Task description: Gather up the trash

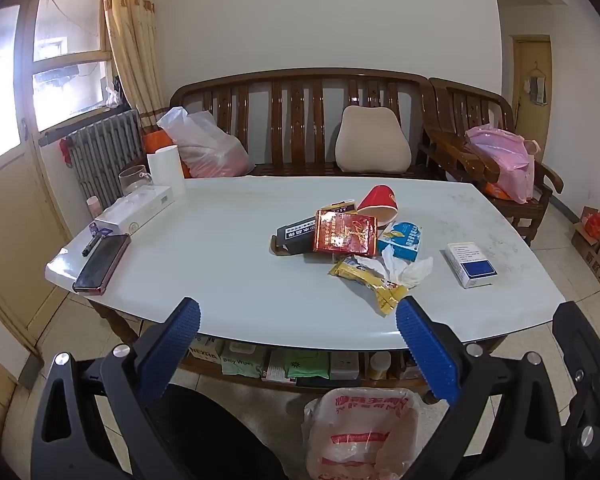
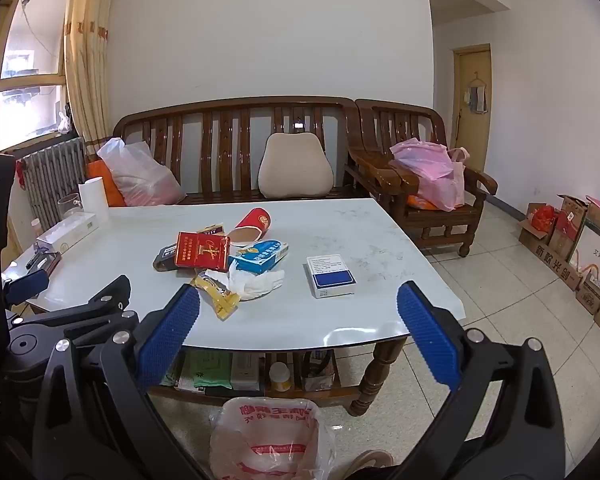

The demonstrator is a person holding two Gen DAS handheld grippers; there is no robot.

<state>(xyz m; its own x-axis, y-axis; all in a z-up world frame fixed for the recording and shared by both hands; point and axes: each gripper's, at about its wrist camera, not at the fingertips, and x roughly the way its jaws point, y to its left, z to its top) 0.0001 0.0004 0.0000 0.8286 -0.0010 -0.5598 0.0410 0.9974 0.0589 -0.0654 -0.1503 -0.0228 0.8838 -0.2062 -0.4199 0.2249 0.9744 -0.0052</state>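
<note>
A white coffee table is carrying the litter, and a bag-lined bin is waiting on the floor at its near edge. The heap is sitting mid-table: red cigarette pack, tipped red paper cup, crumpled tissue, yellow wrapper. Both grippers are hanging short of the table, 2 sets of jaws spread wide and empty. The wrapper is lying nearest, pointing diagonally toward the left gripper; in the right gripper view it is sitting left of centre.

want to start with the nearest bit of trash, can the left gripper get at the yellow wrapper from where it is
Probably yes. The left gripper is open and empty, and the yellow wrapper lies near the table edge facing it, with nothing between them.
</note>
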